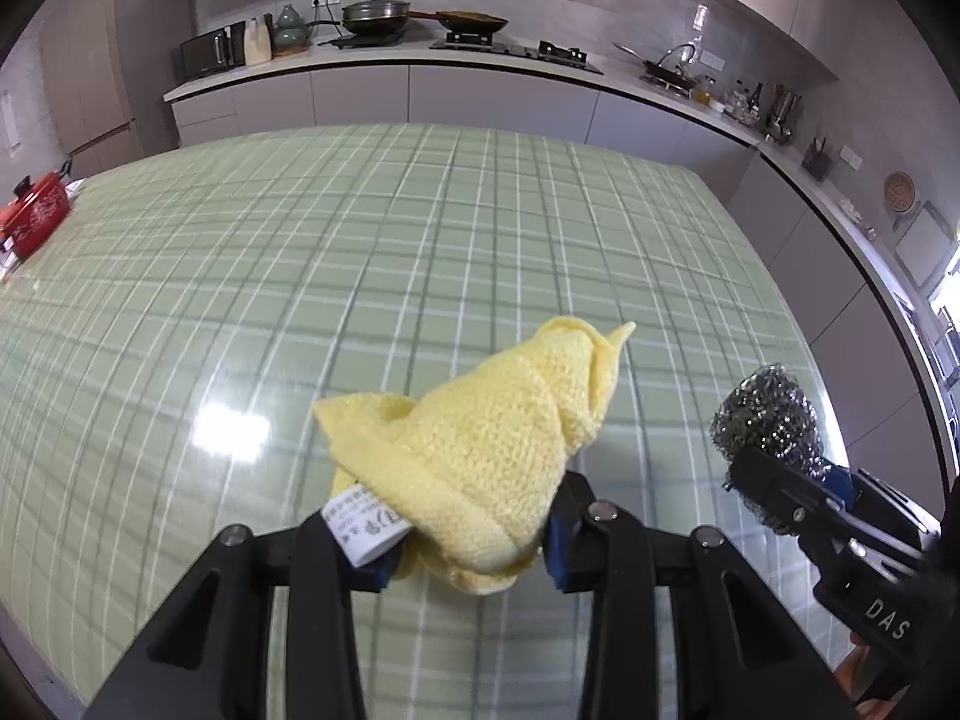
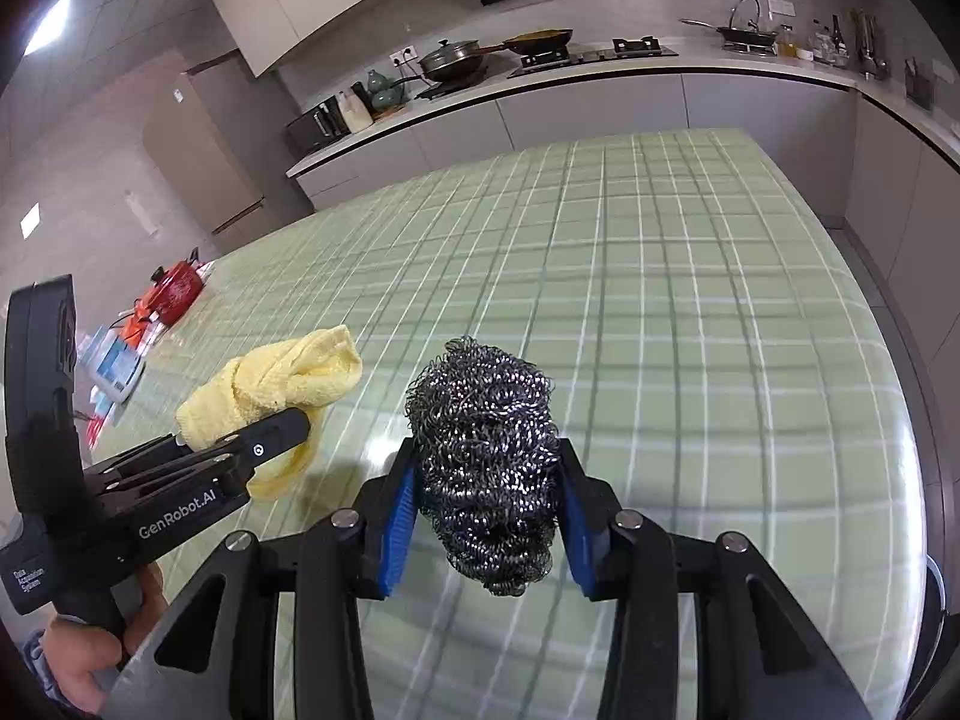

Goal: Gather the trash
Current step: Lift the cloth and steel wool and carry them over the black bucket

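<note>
Your left gripper [image 1: 468,552] pinches a yellow cloth [image 1: 480,444], its jaws closed narrowly on the bunched lower end. The cloth's white tag [image 1: 366,525] lies over the left finger; its print is too small to read. The cloth itself hides most of the blue pads [image 1: 555,546] and whatever part of the table [image 1: 420,228] lies under it.

Your right gripper [image 2: 487,516] grips a steel scourer [image 2: 486,462] between its blue pads [image 2: 399,525], jaws held partly apart by the wad. In the left wrist view that scourer sits at 3 o'clock, its lower half masked by the gripper body.

Both things are held above the green checked table, near its close edge; whether either touches the top you cannot tell.

At 9 o'clock a red pot [image 1: 33,213] is cut by the lens rim. Beside it in the right wrist view, a bluish-white item [image 2: 117,369] is too blurred to name.
</note>
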